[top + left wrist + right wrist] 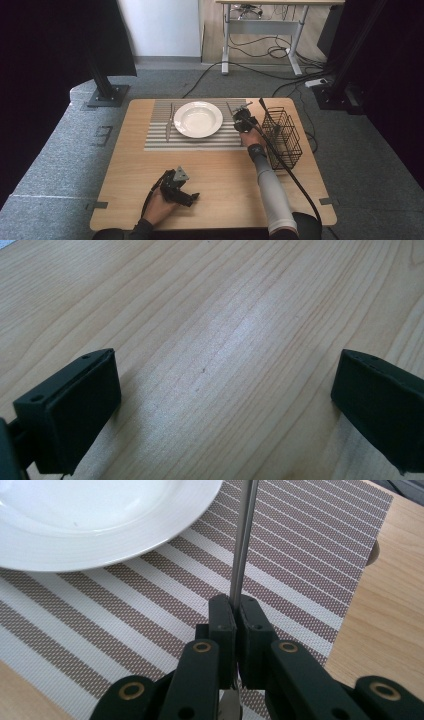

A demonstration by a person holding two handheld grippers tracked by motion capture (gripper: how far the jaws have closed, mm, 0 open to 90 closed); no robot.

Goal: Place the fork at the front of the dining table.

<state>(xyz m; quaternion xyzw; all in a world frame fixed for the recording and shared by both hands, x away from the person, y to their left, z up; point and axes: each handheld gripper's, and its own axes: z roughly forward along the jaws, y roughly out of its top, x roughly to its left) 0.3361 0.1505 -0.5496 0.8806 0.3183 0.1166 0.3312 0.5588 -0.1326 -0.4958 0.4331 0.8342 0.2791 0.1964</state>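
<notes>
The right gripper (235, 611) has its jaws pressed together on a thin metal utensil (243, 540), pinching its handle so the stem runs away from the camera, over the striped placemat (310, 560) and just beside the rim of the white plate (100, 525). Its far end runs out of the right gripper view, so I cannot tell whether it is a fork or a spoon. In the high view the right gripper (243, 120) sits at the plate's right edge, between the plate (198, 119) and the black wire basket (283, 137).

The work looks like setting a place, and it seems well along: the placemat (155, 140) is laid, the plate rests at its middle, and a knife (169, 123) lies to the plate's left. The utensil still has to be set down on the right and let go.

The left gripper (187, 196) rests near the table's (220, 185) front edge, well away from the setting. The left gripper view shows its jaws spread wide over bare wood (225, 340), holding nothing.

The high view gives the whole layout, knife and basket included. The right gripper view alone makes the pinch on the stem clear.
</notes>
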